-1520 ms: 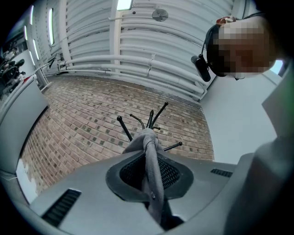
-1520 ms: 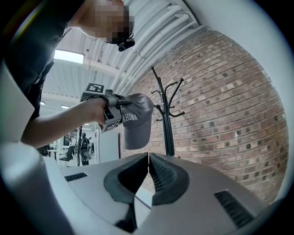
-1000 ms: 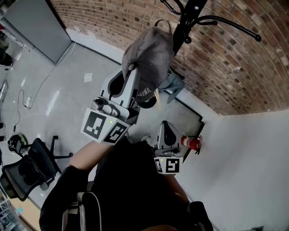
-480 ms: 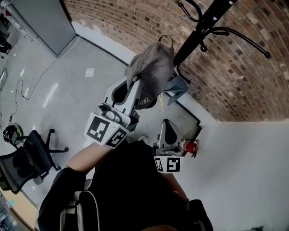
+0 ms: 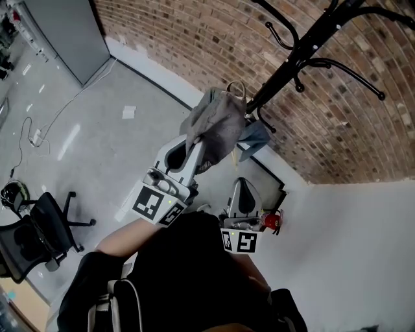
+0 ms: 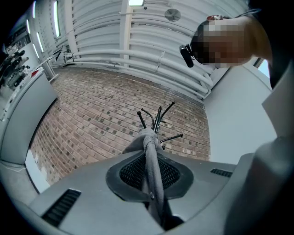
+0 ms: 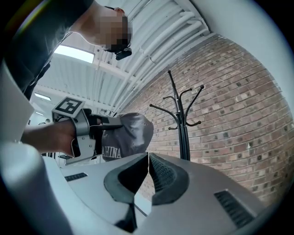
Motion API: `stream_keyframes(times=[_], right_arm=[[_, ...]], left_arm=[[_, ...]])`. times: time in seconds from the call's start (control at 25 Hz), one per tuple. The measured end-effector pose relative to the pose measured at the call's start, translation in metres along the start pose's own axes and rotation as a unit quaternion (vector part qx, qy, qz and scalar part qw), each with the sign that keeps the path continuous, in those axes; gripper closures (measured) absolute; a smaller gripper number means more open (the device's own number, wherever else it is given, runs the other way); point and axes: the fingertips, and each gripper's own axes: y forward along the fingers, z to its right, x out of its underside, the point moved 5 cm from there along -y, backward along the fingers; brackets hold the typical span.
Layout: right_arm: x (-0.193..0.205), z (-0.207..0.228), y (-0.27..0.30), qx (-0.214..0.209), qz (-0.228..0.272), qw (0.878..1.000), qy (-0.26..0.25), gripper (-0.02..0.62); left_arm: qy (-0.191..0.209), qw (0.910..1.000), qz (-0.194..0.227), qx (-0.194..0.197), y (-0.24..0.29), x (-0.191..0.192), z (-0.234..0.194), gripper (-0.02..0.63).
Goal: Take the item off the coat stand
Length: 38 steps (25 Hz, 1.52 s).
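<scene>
Left fingers (image 6: 131, 173) pinching grey cap (image 5: 217, 123), off coat stand (image 5: 292, 61)

Brick wall (image 5: 194, 39) recorded along the far side, with a white skirting (image 5: 155, 72) at its foot. A plain white wall (image 5: 363, 246) is joined to it at the right. Floor (image 5: 97, 149) is grey and glossy, with light streaks reflected. A grey panel (image 5: 58, 32) is set at upper left. A black office chair (image 5: 32, 237), a white cable (image 5: 30, 138) and a paper sheet (image 5: 129, 112) are seen on the floor. A red fire extinguisher (image 5: 272, 221) is noted near the corner. Ceiling (image 6: 138, 50) is ribbed white, with pipes and a lit panel (image 6: 136, 2).
</scene>
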Motion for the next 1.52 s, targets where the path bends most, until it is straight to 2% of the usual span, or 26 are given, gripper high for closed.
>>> stream_keyframes(times=[0.28, 0.44, 0.56, 0.92, 1.08, 1.28, 1.52], right_arm=[[0.001, -0.013, -0.001, 0.022, 0.005, 1.0, -0.015, 0.575], [0.004, -0.022, -0.004, 0.031, 0.01, 0.999, -0.021, 0.575], [0.003, -0.028, -0.005, 0.034, 0.012, 0.999, -0.023, 0.575], [-0.002, -0.05, 0.003, 0.024, 0.022, 0.999, -0.024, 0.575], [0.001, -0.059, 0.008, 0.017, 0.003, 0.999, -0.044, 0.575], [0.005, -0.067, 0.012, 0.005, -0.002, 0.999, -0.051, 0.575], [0.004, -0.062, 0.017, 0.016, 0.003, 0.999, -0.051, 0.575]], left_arm=[[0.001, 0.9999, -0.007, 0.016, -0.02, 0.017, -0.002, 0.565], [0.017, 0.9993, 0.0, 0.032, -0.034, 0.028, 0.0, 0.565], [0.018, 0.999, -0.017, 0.038, -0.043, 0.041, 0.0, 0.565], [-0.005, 0.9984, -0.039, 0.041, -0.065, 0.062, -0.008, 0.565], [-0.02, 0.9973, -0.061, 0.035, -0.069, 0.067, -0.015, 0.565], [-0.01, 0.9971, -0.063, 0.042, -0.07, 0.073, -0.014, 0.565], [-0.004, 0.9966, -0.069, 0.045, -0.071, 0.079, -0.016, 0.565]])
